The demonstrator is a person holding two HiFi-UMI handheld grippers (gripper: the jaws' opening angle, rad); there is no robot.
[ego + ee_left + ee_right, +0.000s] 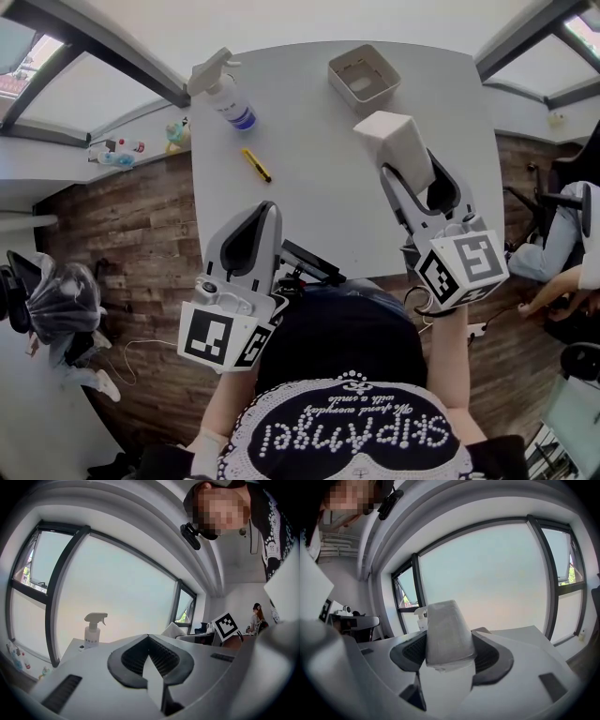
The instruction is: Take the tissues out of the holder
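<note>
The right gripper point(410, 171) clamps the white wrapped tissue pack point(394, 139) right of centre, long axis running out past the jaws toward the upper left. The head view shows the empty beige square holder point(339, 66), top centre. The left gripper point(149, 641) is clenched, empty.

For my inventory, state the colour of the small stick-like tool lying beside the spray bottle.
Yellow, with a dark tip. The tool shows best in the head view.

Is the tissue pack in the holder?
No: the jaws of the right gripper clamp the pack, and the holder stands empty.
</note>
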